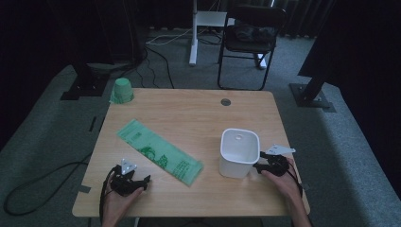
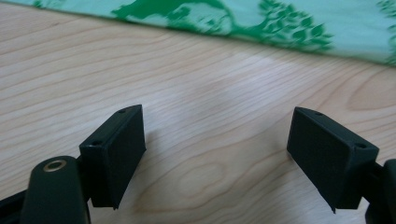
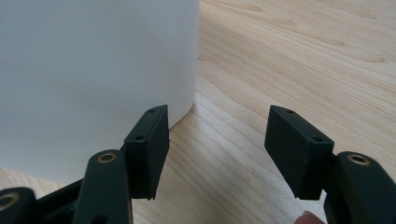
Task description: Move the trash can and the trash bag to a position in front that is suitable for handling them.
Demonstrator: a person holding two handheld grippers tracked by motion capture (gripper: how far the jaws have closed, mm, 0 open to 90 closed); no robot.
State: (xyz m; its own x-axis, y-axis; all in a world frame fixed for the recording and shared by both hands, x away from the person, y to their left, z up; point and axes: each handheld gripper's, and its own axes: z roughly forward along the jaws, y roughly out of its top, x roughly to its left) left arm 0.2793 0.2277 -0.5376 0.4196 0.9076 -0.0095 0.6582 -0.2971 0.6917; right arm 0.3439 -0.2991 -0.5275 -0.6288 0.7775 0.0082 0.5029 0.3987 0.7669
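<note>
Your left gripper (image 1: 142, 181) rests low on the table (image 1: 189, 113) near its front left corner, jaws spread wide with nothing between them; in the left gripper view bare wood lies between the two pads and the green printed bag (image 2: 261, 23) runs across just beyond them, near but untouched. That bag (image 1: 160, 151) lies flat and folded, stretched diagonally from the left-middle of the table toward the front centre. Your right gripper (image 1: 257, 163) sits near the front right edge, also released, just beside the white bin (image 1: 239, 152); in the right gripper view its wall (image 3: 93, 70) stands right against the left-hand jaw, though whether they touch I cannot tell. The bin stands upright and empty, right of centre toward the front edge. A green roll (image 1: 122, 91) sits at the far left corner, well apart from both hands. Judging by the layout, the work looks like lining the bin with the bag, and it has barely begun: the bag is not yet picked up, opened or fitted over the rim, so all of that remains.
</note>
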